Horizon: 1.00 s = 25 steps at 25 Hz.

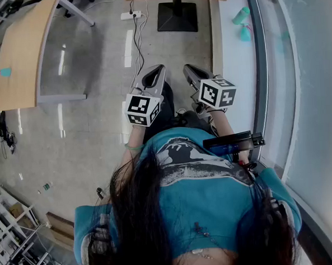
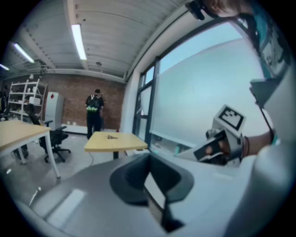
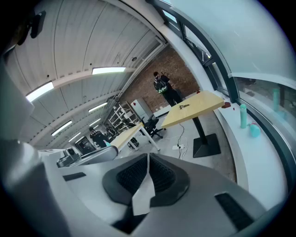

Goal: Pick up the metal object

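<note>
1. The step in hand looks like the approach. The metal object [image 2: 111, 136] seems to be the small dark thing near the middle of the yellow table [image 2: 125, 142], well ahead of both tools. Walk up to that table's near edge before lowering either one.
2. Spread the chosen jaws before reaching in; closed as they are, they would only nudge the object.
3. Left gripper [image 1: 157, 69]: its fingers [image 2: 134, 178] are pressed together with nothing between them, and it hangs over the floor [image 1: 98, 122].
4. Right gripper [image 1: 188, 69]: its fingers [image 3: 132, 178] are fully closed and empty, and it touches nothing. It is just beside the left one.
</note>
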Available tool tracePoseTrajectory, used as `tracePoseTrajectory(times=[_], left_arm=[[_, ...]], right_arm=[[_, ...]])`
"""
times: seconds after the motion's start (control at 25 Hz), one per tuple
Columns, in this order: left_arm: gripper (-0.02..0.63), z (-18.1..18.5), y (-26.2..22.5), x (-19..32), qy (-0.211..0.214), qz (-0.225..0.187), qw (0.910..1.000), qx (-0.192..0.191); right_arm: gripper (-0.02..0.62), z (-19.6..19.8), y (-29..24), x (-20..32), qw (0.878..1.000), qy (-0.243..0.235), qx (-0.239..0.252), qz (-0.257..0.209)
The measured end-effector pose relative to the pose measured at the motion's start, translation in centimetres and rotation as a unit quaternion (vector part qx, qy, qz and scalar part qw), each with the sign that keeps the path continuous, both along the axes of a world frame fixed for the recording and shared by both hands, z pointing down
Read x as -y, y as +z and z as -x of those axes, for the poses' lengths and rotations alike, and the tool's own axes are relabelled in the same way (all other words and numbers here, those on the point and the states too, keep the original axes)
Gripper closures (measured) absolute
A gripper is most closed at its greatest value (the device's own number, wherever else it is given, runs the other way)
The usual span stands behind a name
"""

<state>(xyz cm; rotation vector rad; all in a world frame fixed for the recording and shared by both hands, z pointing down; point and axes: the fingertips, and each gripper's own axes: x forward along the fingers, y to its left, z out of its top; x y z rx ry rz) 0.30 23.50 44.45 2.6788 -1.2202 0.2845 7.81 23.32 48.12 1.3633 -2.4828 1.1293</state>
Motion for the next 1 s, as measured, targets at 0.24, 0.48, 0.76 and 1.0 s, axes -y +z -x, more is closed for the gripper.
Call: tracePoseTrajectory(times=[0.24, 0.48, 0.76, 1.0], left_arm=[[0.603, 0.7, 1.4, 7.0, 0.001, 0.009, 1.0000, -0.001], [0.603, 1.3, 0.0, 16.3, 0.025, 0.007, 0.9996, 0.007], [0.603, 4.6, 0.2, 26.8, 0.036, 0.012, 0.9993, 0.002], [0.603, 7.9, 0.2, 32.9, 0.045, 0.019, 0.9988, -0.003]], right_arm=[[0.572, 0.2, 1.1, 5.7, 1.000, -0.008, -0.022, -0.004], [0.572, -0.1, -0.1, 14.4, 0.999, 0.029, -0.011, 0.014], [0.572, 3.4, 0.3, 24.4, 0.999, 0.037, -0.016, 0.025], [0.572, 6.1, 0.3, 29.6, 0.998, 0.049, -0.026, 0.040]])
